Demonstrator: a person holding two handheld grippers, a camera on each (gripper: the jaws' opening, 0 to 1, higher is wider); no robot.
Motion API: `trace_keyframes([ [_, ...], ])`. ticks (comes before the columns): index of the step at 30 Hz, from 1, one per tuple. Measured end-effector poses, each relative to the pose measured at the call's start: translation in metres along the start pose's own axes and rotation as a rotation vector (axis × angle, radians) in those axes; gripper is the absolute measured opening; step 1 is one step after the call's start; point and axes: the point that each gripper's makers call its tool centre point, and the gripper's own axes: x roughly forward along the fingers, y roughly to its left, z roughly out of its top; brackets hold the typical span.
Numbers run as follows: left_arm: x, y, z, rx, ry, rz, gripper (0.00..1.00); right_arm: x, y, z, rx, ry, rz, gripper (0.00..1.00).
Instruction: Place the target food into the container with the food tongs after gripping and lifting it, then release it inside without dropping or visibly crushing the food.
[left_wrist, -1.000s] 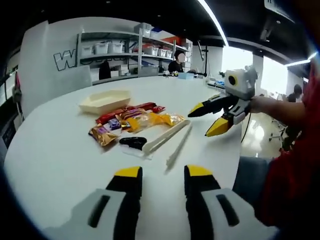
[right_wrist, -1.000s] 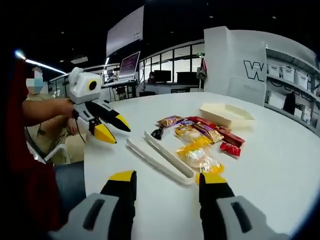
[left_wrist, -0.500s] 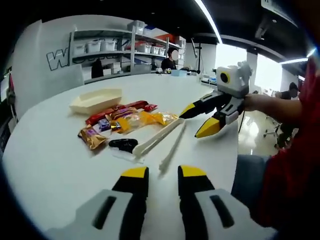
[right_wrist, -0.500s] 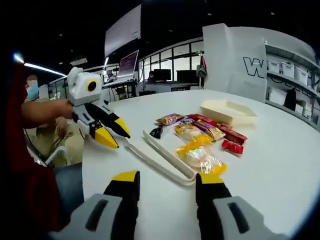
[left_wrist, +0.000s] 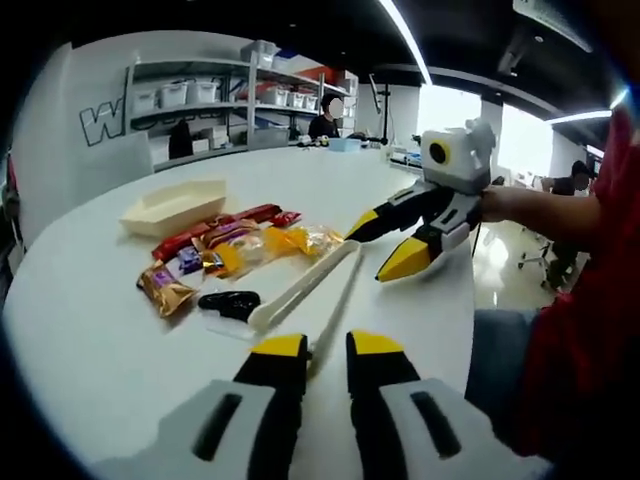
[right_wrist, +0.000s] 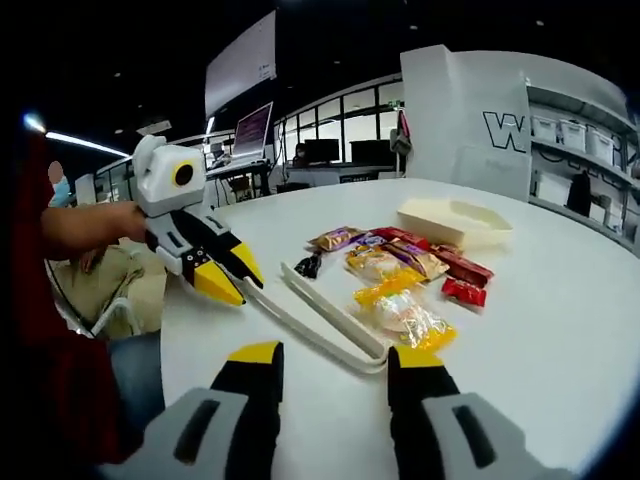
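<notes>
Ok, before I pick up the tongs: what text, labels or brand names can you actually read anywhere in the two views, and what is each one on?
"W": large dark letter on the white wall panel, also seen in the left gripper view; further letters are cut off by the shelving.
Snack packets: printing too small and blurred to read.
Wall screens: content unreadable.
Shelf bins: no legible labels.
Cream tray and tongs: no markings visible.

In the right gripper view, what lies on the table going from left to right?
The other gripper → white tongs → small black packet → clear bag of yellow snacks → red packet → cream tray.
</notes>
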Motion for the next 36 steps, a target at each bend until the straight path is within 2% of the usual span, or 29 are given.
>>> trace_keyframes([
  [2, 0.000, 0.000, 0.001, 0.005, -0.002, -0.001, 0.14, 0.000, 0.000, 0.000, 0.005, -0.004, -0.001, 0.38],
  [5, 0.001, -0.002, 0.001, 0.005, 0.003, -0.011, 0.06, 0.000, 0.002, 0.001, 0.017, -0.010, 0.005, 0.38],
  [8, 0.001, -0.005, 0.002, 0.010, 0.003, -0.024, 0.07, 0.000, 0.003, 0.001, 0.016, -0.011, 0.007, 0.39],
  [13, 0.008, -0.006, -0.004, 0.059, 0.049, -0.029, 0.07, -0.003, 0.006, 0.004, 0.033, -0.023, 0.008, 0.37],
  [21, 0.013, -0.008, -0.002, 0.110, 0.052, -0.054, 0.06, -0.003, 0.007, 0.000, 0.037, -0.014, 0.009, 0.39],
  [23, 0.012, -0.011, -0.002, 0.169, 0.032, -0.088, 0.05, -0.003, 0.007, 0.002, 0.044, -0.020, 0.010, 0.39],
  [27, 0.011, -0.015, -0.003, 0.176, 0.017, -0.143, 0.02, -0.002, 0.008, 0.004, 0.044, -0.027, 0.012, 0.40],
  [30, 0.009, -0.016, -0.004, 0.141, -0.007, -0.181, 0.02, 0.000, 0.009, 0.004, 0.042, -0.021, 0.014, 0.41],
  [36, 0.005, -0.016, -0.003, 0.134, -0.023, -0.202, 0.01, -0.002, 0.011, 0.005, 0.044, -0.024, 0.024, 0.40],
])
